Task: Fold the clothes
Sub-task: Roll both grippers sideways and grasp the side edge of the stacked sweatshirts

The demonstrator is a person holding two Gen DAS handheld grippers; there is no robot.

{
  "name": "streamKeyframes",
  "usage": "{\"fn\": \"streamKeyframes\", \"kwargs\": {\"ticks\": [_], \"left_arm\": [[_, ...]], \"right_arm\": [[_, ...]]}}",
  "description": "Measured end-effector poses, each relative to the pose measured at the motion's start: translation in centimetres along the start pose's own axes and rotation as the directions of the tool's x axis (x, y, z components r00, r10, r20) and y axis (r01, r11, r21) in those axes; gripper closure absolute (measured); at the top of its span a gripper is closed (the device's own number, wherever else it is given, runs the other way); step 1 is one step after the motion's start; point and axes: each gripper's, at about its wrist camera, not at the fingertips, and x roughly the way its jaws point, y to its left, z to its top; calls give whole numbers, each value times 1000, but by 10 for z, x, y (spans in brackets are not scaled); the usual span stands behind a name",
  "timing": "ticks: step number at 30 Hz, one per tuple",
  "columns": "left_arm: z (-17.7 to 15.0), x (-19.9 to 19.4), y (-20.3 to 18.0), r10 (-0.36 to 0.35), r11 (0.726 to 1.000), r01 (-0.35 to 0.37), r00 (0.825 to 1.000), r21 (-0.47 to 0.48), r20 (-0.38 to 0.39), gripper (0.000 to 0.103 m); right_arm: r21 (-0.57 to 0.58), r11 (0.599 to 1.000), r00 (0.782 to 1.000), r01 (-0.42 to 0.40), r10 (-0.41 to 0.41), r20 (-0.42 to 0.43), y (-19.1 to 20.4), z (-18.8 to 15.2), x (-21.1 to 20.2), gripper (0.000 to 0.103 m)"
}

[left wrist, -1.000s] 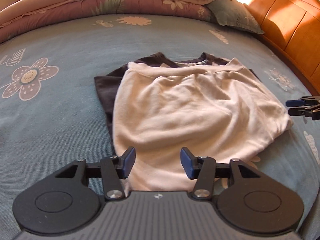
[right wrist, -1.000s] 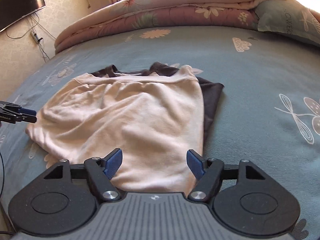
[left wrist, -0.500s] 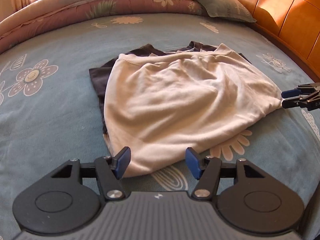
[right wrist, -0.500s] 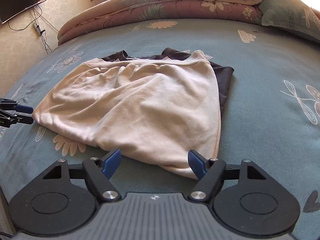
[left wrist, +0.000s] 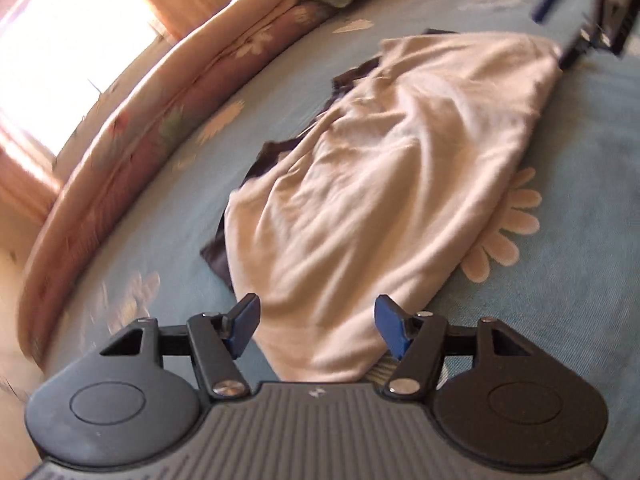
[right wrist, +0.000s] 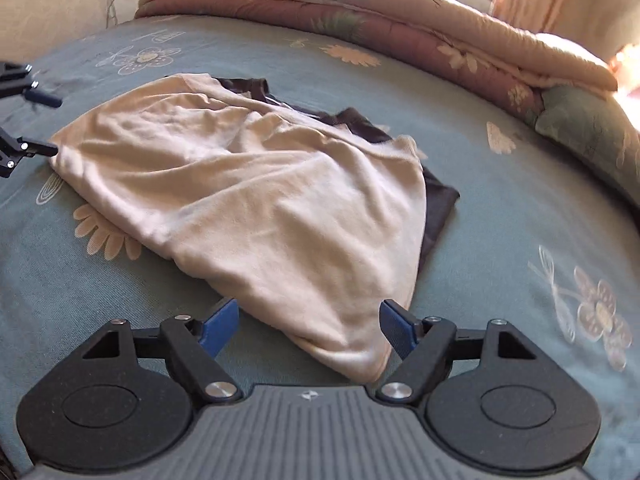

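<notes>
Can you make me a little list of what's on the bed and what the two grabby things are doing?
bed: blue-green sheet with flower prints
clothes: cream garment lying over a dark garment, which peeks out along its far edge
bedding: rolled quilt along the far side, a pillow at its end
left gripper: jaws opening, one corner of the cream garment between them, pads not pressing it
right gripper: jaws opening, another corner of the cream garment between them, not pinched
fold: garment partly folded, still rumpled
</notes>
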Motion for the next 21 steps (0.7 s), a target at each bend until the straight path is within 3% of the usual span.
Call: {"fn": "streamKeyframes", "kwargs": {"ticks": [3, 6, 10, 16, 21], "left_arm": [[-5, 8, -42, 87, 956, -88, 996, 281, 15, 35], [-24, 13, -61, 140, 902, -138, 990, 409, 24, 36], [-29, 20, -63, 198, 864, -202, 979, 462, 58, 31], [-3, 44, -72, 236, 805, -253, 966, 536, 102, 31], [-1, 49, -77, 244, 786, -267, 963, 557, 117, 32]], "right_arm": [[-205, 975, 996, 89, -93, -8, 33, 2, 15, 20], [-398, 901, 981, 169, -193, -21, 52, -16, 30, 20], [-436, 876, 975, 205, -224, 8, 51, -19, 31, 11], [-492, 839, 971, 233, -225, 76, 69, 5, 48, 10], [-536, 806, 968, 251, -221, 121, 90, 13, 56, 10]]}}
